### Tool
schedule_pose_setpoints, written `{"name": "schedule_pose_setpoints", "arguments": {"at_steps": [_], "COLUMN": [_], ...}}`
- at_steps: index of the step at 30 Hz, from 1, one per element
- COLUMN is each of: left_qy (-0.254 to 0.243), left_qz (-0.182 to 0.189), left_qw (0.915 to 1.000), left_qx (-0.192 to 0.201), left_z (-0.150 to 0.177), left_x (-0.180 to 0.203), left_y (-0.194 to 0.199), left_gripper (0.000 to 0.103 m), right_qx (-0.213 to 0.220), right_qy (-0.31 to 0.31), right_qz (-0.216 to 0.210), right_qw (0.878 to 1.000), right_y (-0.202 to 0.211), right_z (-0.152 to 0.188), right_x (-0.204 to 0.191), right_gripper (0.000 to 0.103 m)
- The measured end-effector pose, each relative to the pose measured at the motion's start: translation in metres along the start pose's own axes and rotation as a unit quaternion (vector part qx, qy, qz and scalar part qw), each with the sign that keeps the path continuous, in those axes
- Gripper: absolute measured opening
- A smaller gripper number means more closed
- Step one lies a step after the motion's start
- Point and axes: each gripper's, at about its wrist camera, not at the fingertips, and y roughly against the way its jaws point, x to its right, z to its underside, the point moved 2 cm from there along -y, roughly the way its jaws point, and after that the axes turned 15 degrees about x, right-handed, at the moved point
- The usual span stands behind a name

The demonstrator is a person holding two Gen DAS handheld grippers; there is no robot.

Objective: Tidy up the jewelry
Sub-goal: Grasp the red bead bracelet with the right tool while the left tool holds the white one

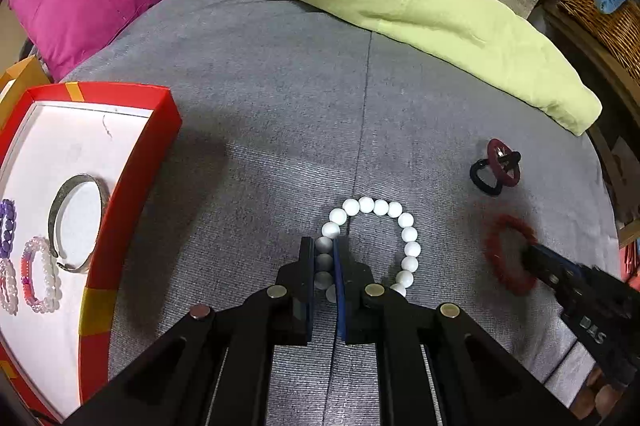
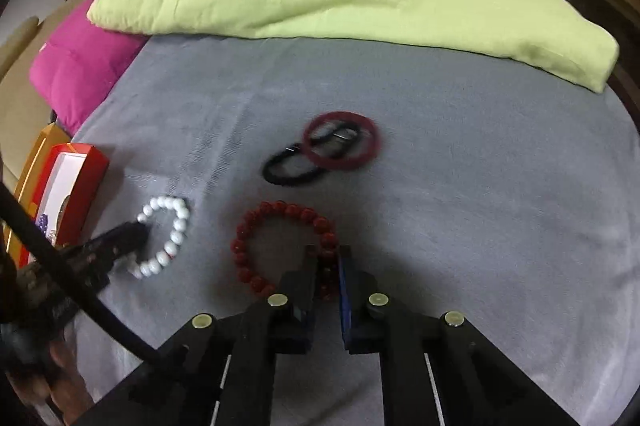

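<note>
- Your left gripper has its fingers pinched narrow on the left side of the white bead bracelet; a few beads sit between the pads, and the rest of the loop curves away toward the upper right of them, in the lower middle of the left wrist view.
- Your right gripper has its fingers clamped on the right side of the dark red bead bracelet, whose loop spreads left from the fingers in the lower middle of the right wrist view. The picture is a little blurred there.
- Both bracelets lie flat on the grey bed cover, near each other.
- The red box sits at the left edge of the left wrist view and already holds a silver bangle and some bead bracelets. So the left hand is much nearer; I judge the white bracelet should travel first, leftward.
- The dark red hair tie and black hair tie lie beyond, overlapping.
</note>
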Motion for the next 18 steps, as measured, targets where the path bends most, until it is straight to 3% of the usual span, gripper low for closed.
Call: {"name": "schedule_pose_setpoints", "arguments": {"at_steps": [10, 18], "left_qy": [-0.028, -0.052], "left_qz": [-0.019, -0.018], "left_qw": [0.9989, 0.9971], "left_qx": [0.032, 0.053], "left_z": [0.003, -0.001], "left_x": [0.009, 0.024], "left_y": [0.003, 0.005], "left_gripper": [0.01, 0.01], "right_qx": [0.052, 0.066], "right_qy": [-0.095, -0.102], "right_qz": [-0.034, -0.085], "right_qw": [0.994, 0.989], "right_y": [0.037, 0.042], "right_z": [0.03, 0.024], "right_x": [0.061, 0.056], "right_gripper": [0.01, 0.01]}}
